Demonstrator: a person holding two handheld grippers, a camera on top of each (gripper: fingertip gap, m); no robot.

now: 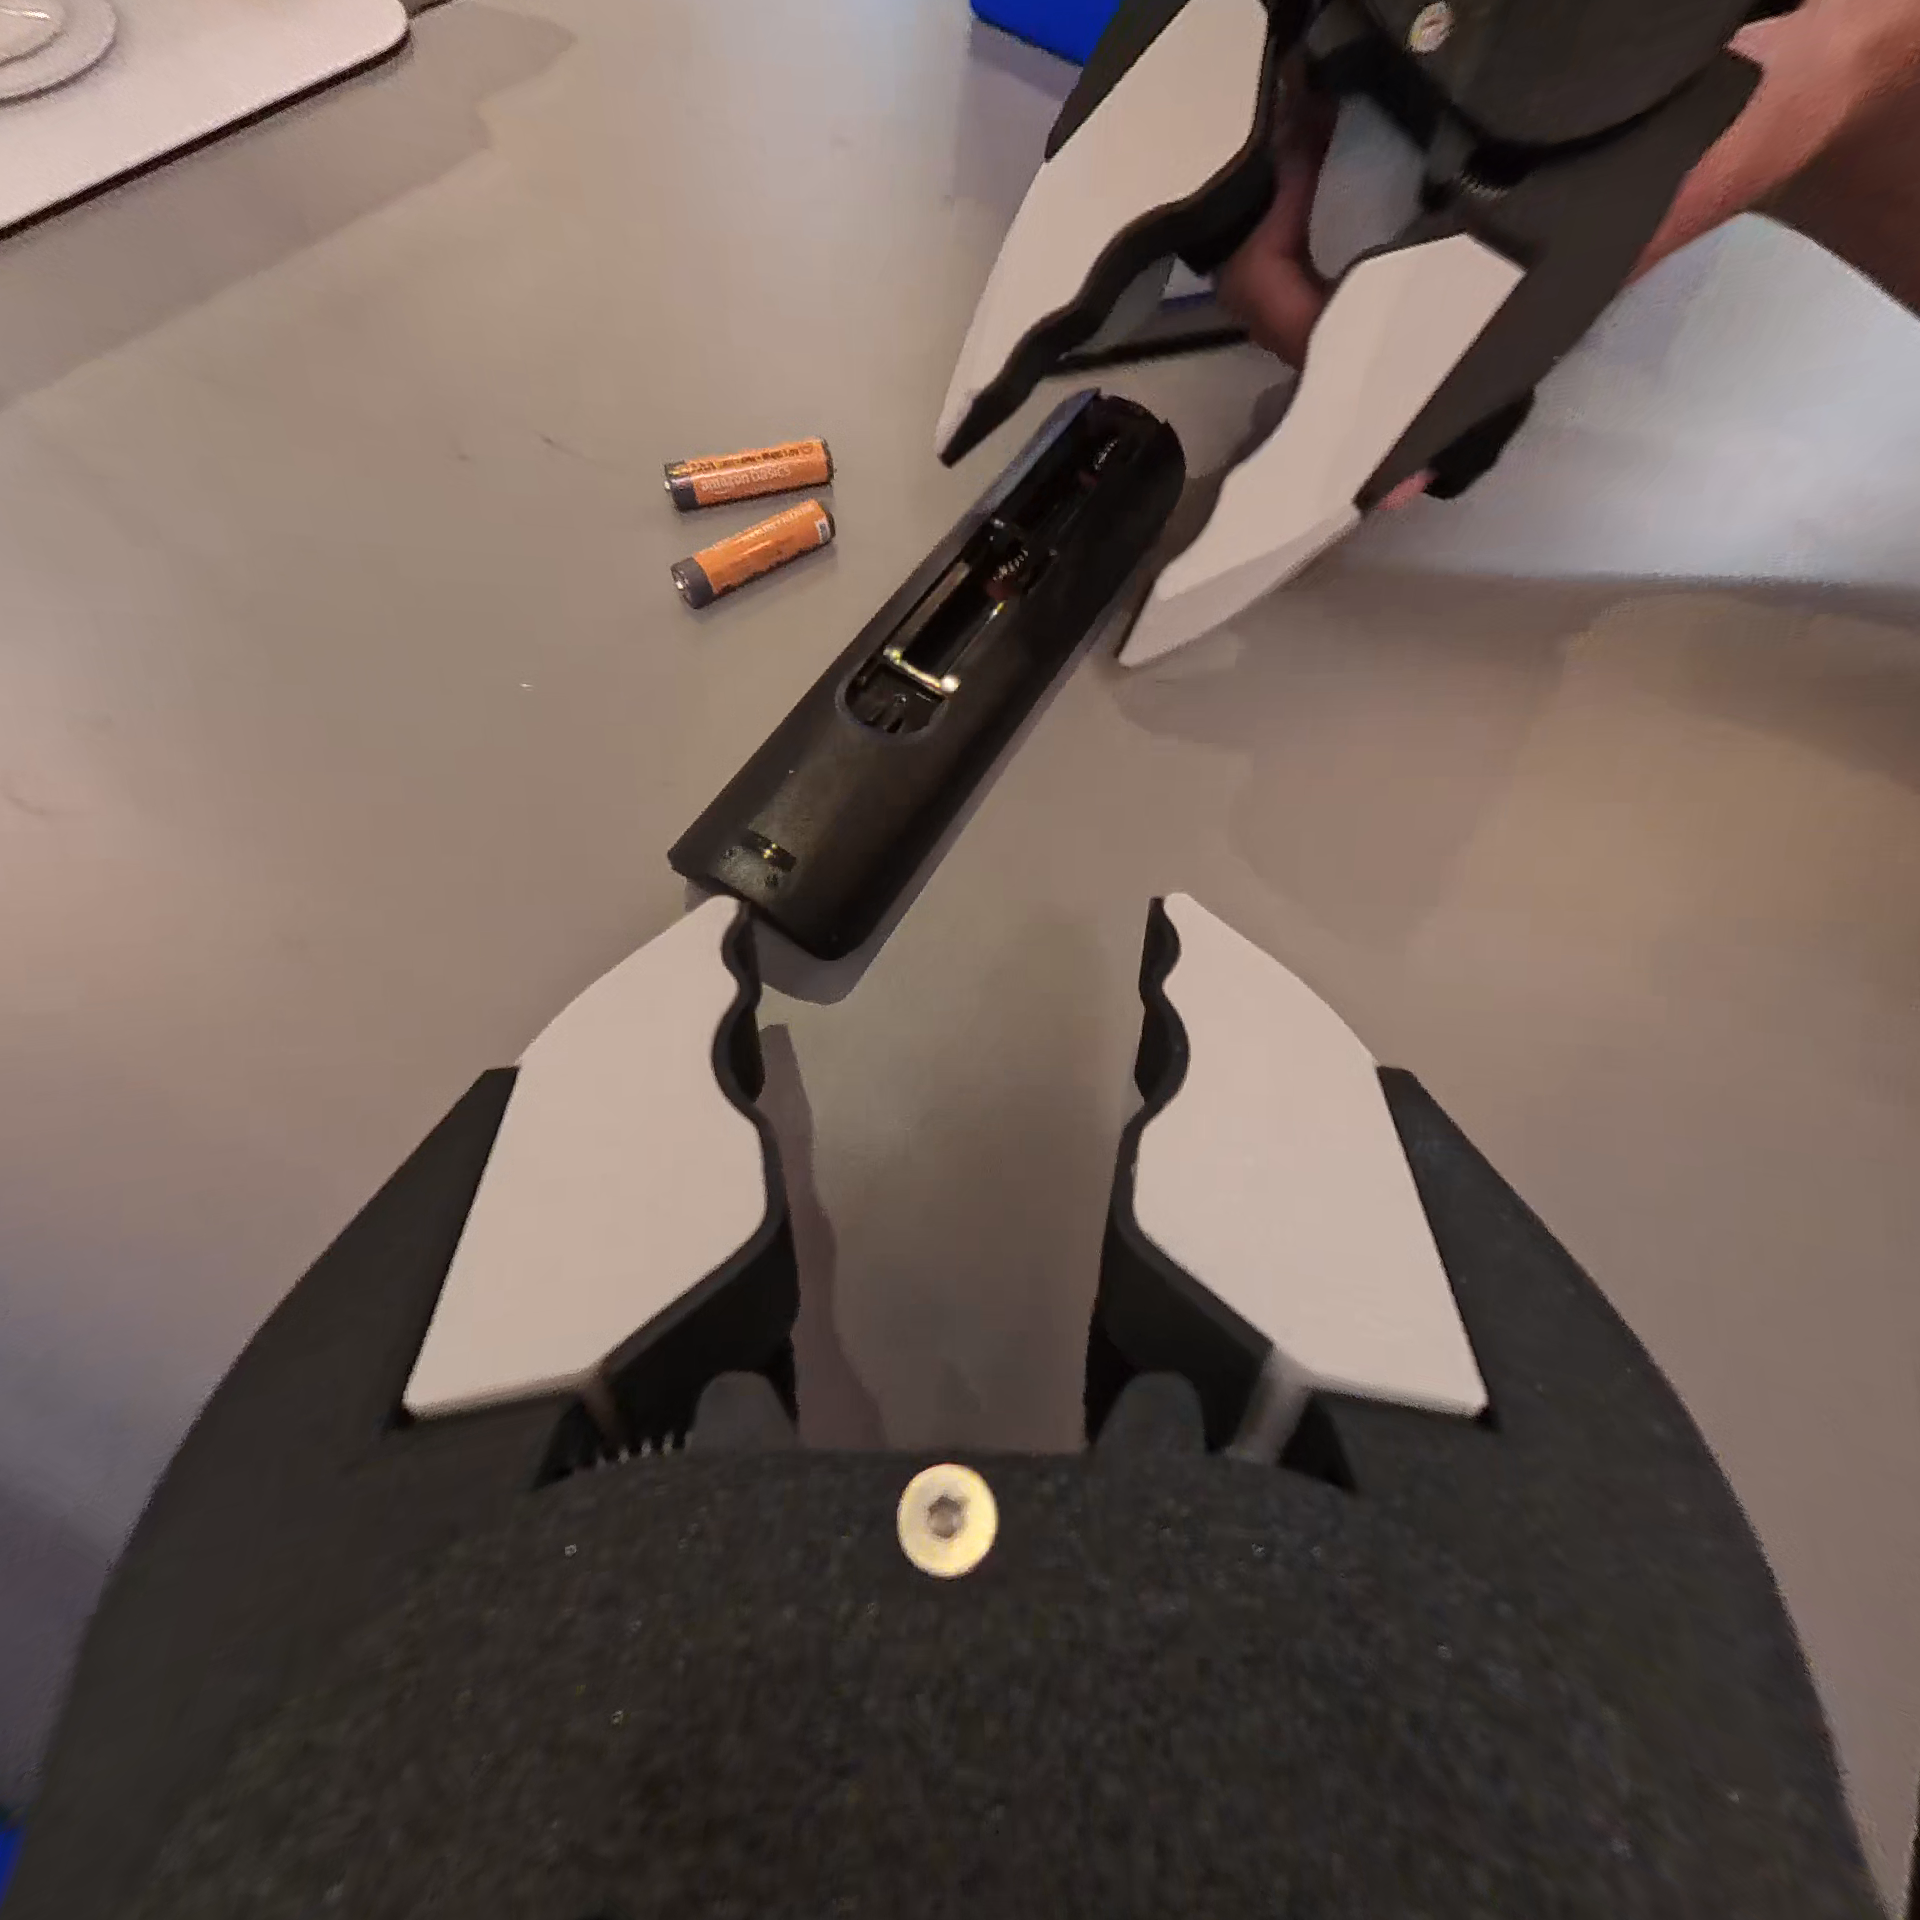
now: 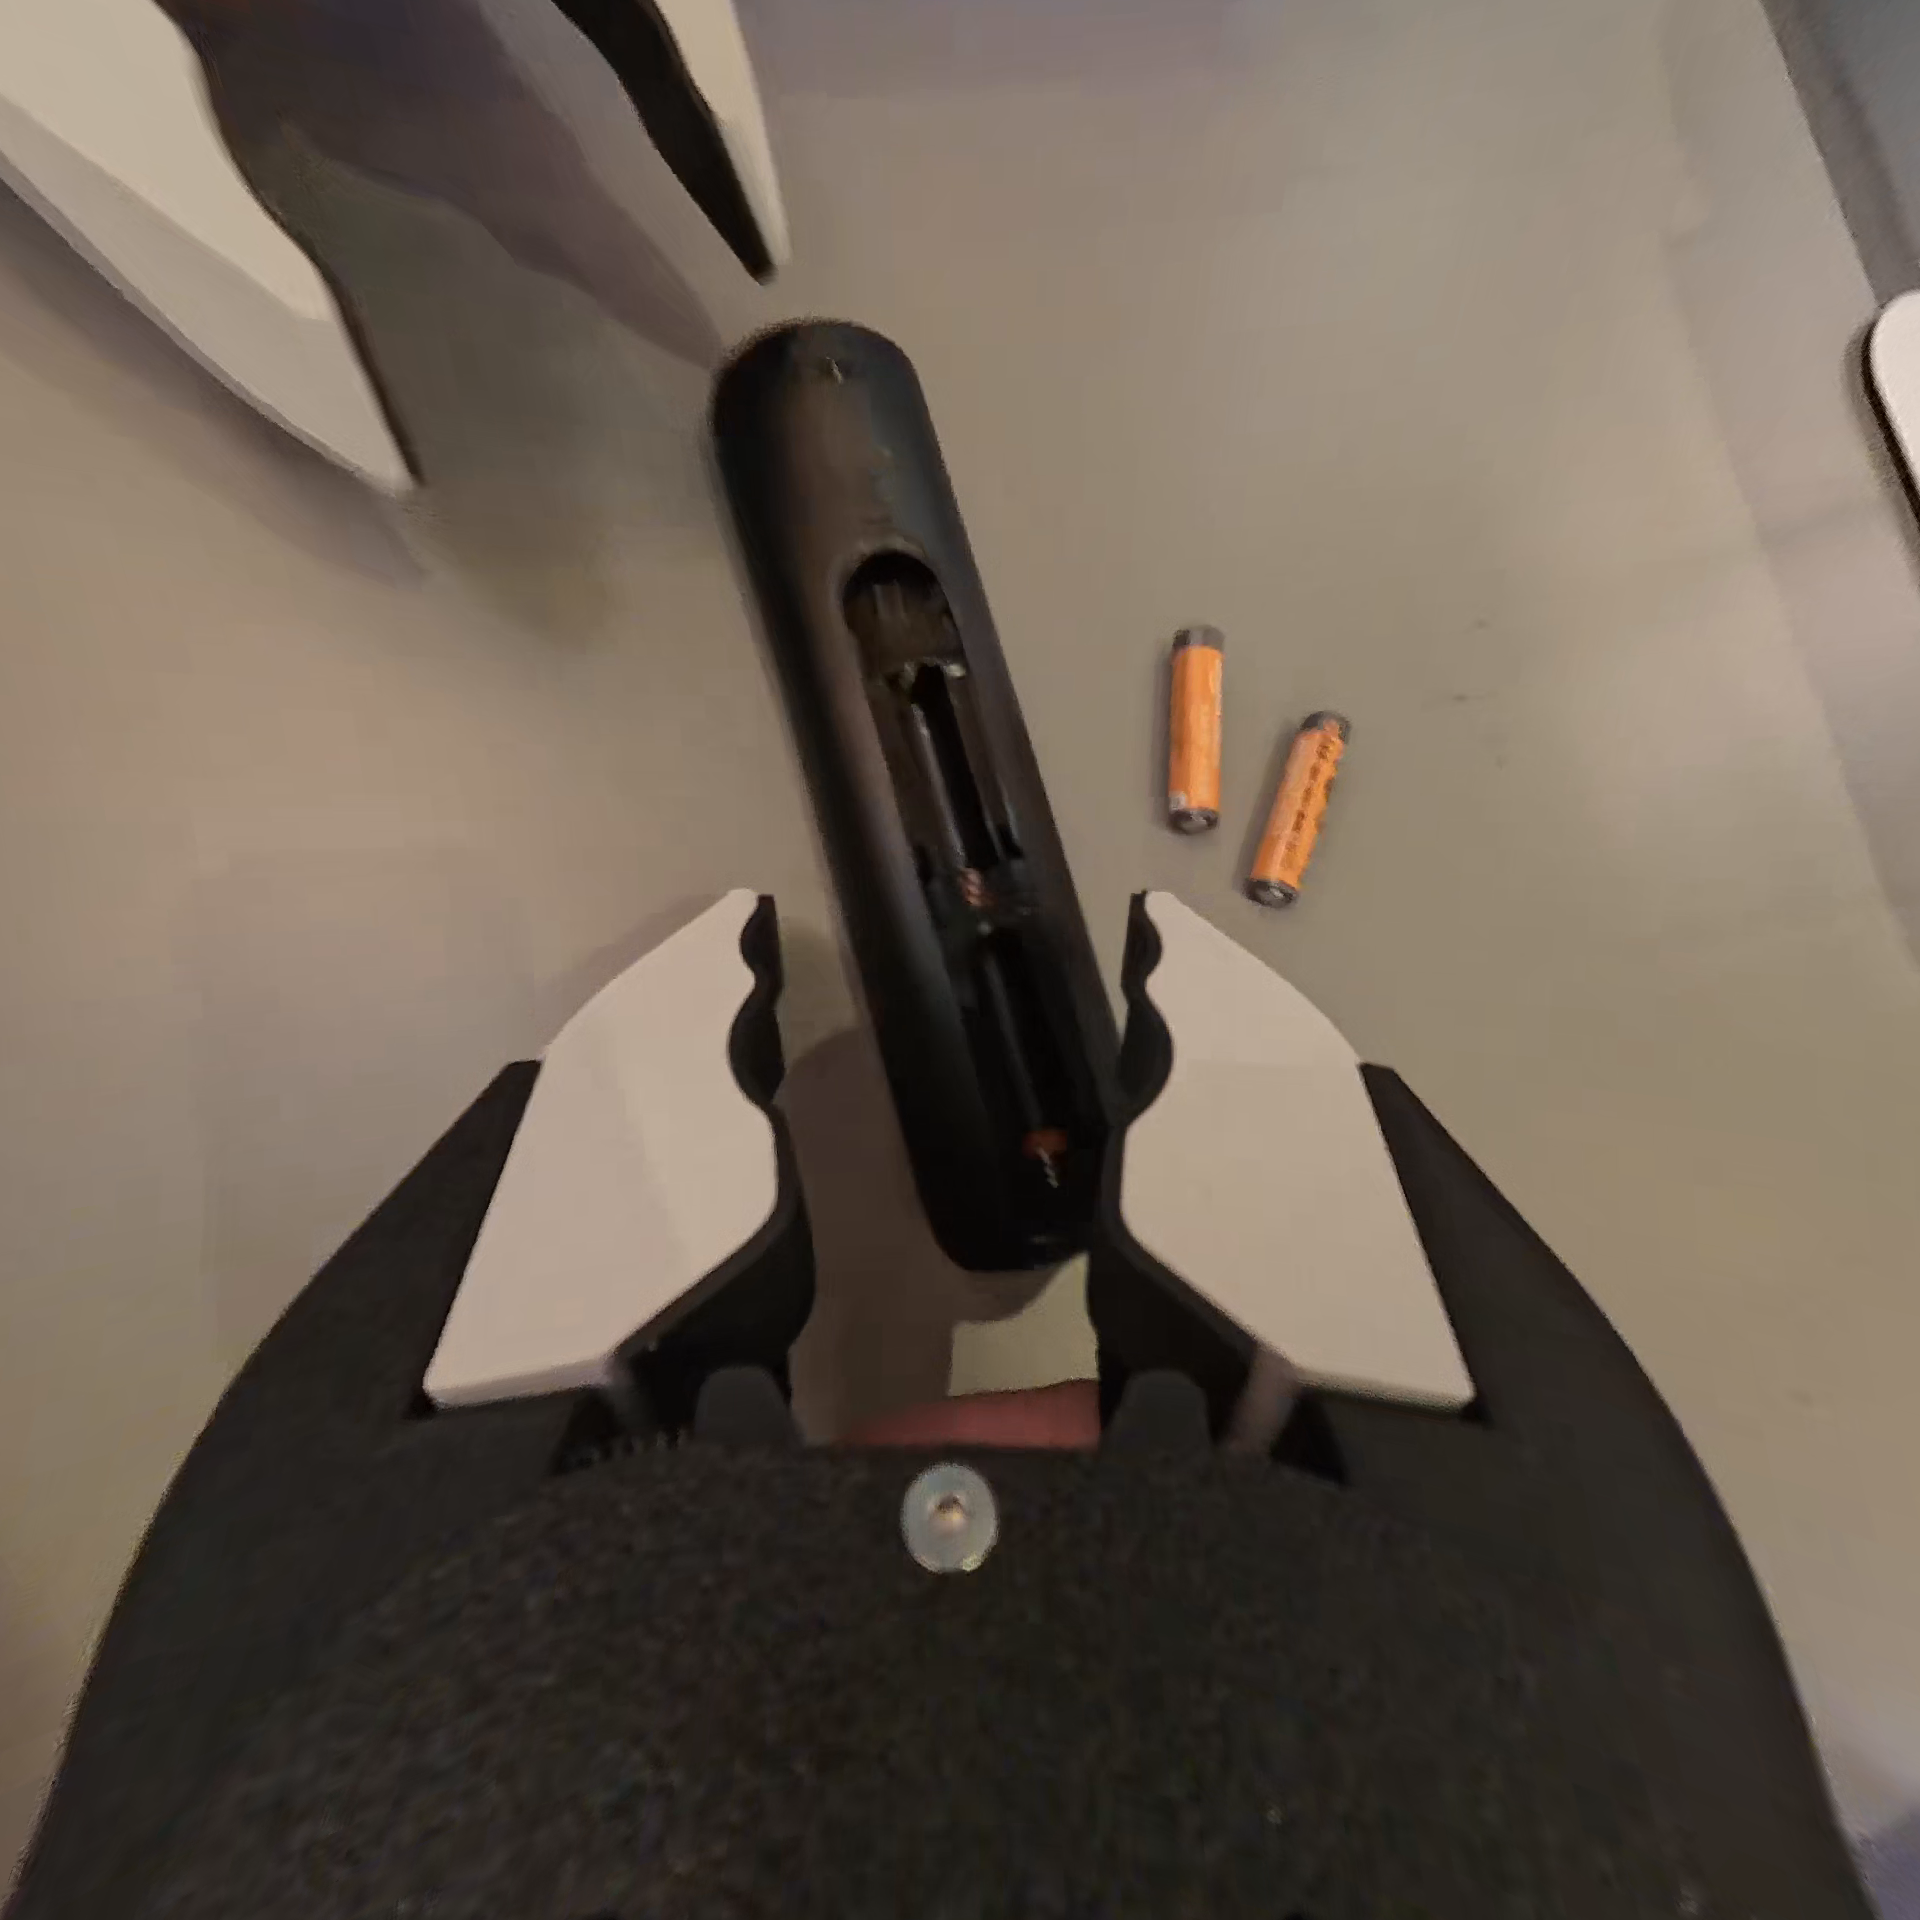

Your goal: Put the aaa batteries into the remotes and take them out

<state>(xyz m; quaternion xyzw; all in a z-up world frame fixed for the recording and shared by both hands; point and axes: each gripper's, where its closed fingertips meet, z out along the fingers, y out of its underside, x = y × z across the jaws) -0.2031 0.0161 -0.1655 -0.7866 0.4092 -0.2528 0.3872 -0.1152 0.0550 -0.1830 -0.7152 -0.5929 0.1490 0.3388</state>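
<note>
The smooth grey desk (image 1: 364,727) carries everything in sight. At its far left corner in the left wrist view lies a pale flat mat with a rounded corner (image 1: 208,83).

The left gripper (image 1: 945,914), black with pale grey finger plates, has its jaws spread wide and holds nothing; its left fingertip sits right at the near end of the remote, though contact cannot be told. The right gripper (image 2: 951,904), of the same make, also has its jaws wide apart and empty; they straddle the remote's end, the right one close against its side, without clamping it. A person's hand (image 1: 1787,156) holds that gripper from behind.

The long black plastic remote (image 1: 935,665) lies back-up on the desk between the two grippers, running slantwise from one to the other. Its battery compartment (image 2: 956,831) is uncovered and has no cells in it; bare springs and metal contacts show inside.

Two orange AAA batteries with grey ends (image 1: 750,473) (image 1: 753,551) lie loose on the desk just beside the remote, near each other, not touching. Printed lettering runs along their sleeves.
</note>
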